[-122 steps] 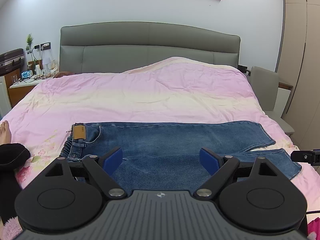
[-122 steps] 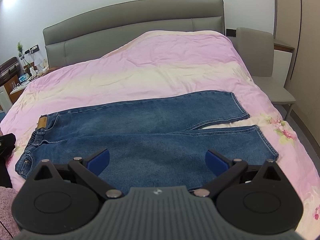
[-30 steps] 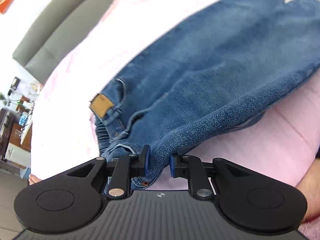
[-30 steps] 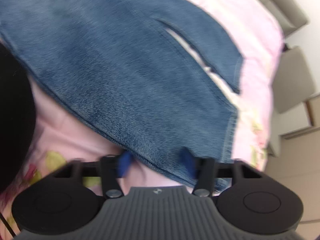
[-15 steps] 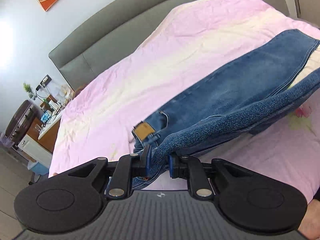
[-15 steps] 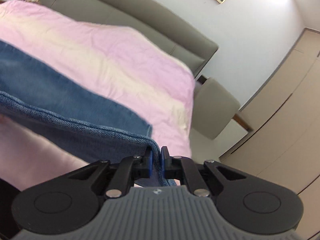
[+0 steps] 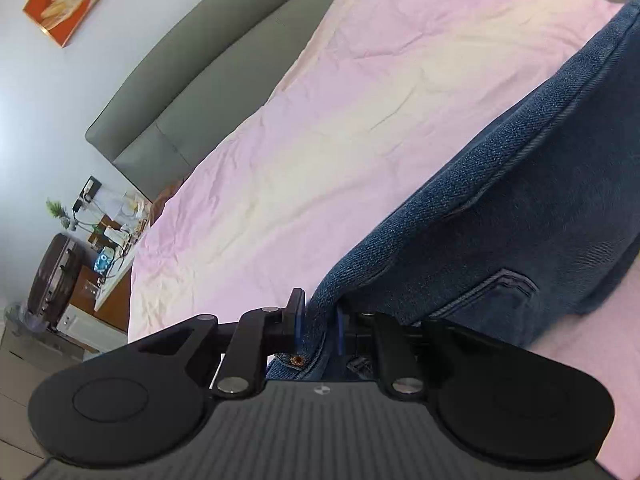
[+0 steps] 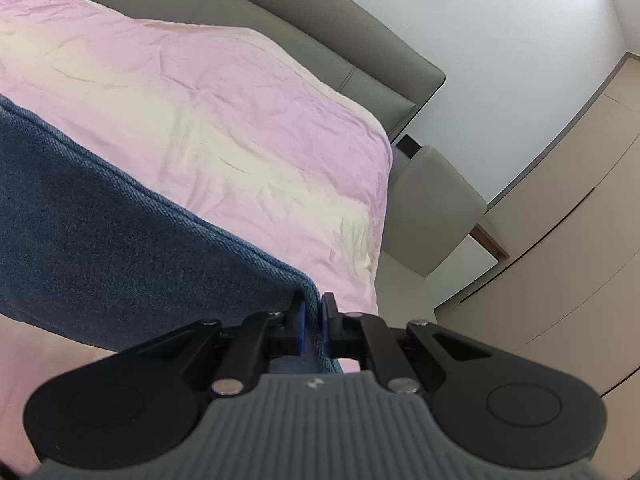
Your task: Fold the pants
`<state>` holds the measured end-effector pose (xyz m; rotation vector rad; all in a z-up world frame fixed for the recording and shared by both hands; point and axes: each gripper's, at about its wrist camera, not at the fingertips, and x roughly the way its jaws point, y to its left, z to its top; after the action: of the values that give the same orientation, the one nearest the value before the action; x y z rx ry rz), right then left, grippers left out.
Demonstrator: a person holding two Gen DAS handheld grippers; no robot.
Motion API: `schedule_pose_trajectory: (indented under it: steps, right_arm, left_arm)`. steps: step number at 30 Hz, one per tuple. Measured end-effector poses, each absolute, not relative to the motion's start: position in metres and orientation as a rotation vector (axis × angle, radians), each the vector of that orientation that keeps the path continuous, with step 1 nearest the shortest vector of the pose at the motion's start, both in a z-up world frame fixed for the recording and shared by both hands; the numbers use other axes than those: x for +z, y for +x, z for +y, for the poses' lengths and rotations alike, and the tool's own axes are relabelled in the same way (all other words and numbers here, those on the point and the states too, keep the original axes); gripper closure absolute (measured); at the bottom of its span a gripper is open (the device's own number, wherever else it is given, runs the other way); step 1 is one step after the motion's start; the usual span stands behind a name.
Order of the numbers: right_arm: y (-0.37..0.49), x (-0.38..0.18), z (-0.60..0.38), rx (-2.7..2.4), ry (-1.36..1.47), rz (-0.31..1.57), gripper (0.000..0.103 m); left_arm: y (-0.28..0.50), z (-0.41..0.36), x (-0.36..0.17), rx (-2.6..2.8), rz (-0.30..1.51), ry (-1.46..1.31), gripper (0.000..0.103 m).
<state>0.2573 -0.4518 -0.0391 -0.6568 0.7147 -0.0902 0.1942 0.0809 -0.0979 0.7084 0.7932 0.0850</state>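
Pink bedding fills the background of both wrist views, with a grey padded headboard behind it, as a pair of blue jeans is lifted clear of the bed. Four seconds ago the jeans lay flat across the near side of the bedding with both grippers open above them. Now the left gripper has its fingers drawn narrow on the denim at the waist end, a copper rivet showing just below the pinch, and the right gripper has its fingers drawn narrow on the hem corner of a leg.

Half a second ago the fabric still sagged low toward the bedding; the near edge now rises taut above it and hangs as a curtain between the two grips, with a back pocket in view. How much of the far leg still rests on the bed cannot be told from these views.

By the look of it, the lengthwise fold is under way: the lifted near leg is ready to be carried toward the headboard and laid over the other. A grey chair stands beside the bed's far corner, well clear of the work.
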Motion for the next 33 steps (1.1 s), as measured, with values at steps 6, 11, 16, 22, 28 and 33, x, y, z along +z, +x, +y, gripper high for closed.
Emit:
schedule_pose_trajectory:
  steps: [6,11,16,22,28,33]
  right_arm:
    - [0.345,-0.089,-0.445,-0.064,-0.714,0.845,0.103]
    - [0.4,-0.133,-0.431,-0.019,-0.772,0.91,0.103]
    - [0.448,-0.169,-0.424,0.014,-0.814,0.975,0.103]
    - [0.481,-0.207,-0.423,0.033,-0.828,1.056,0.103]
    - [0.498,-0.218,-0.428,0.022,-0.763,1.103,0.103]
    - [0.505,-0.217,-0.433,0.008,-0.727,1.125,0.102]
  left_arm:
    - [0.272,0.074,-0.143,0.111,0.863,0.798,0.086]
    - [0.314,0.08,-0.188,0.104,0.952,0.838,0.086]
    - [0.34,0.09,-0.223,0.093,1.023,0.824,0.086]
    - [0.371,0.127,-0.232,0.101,1.119,0.594,0.085]
    - [0.382,0.153,-0.202,0.118,1.132,0.474,0.085]
    - [0.395,0.148,-0.222,0.137,1.202,0.536,0.085]
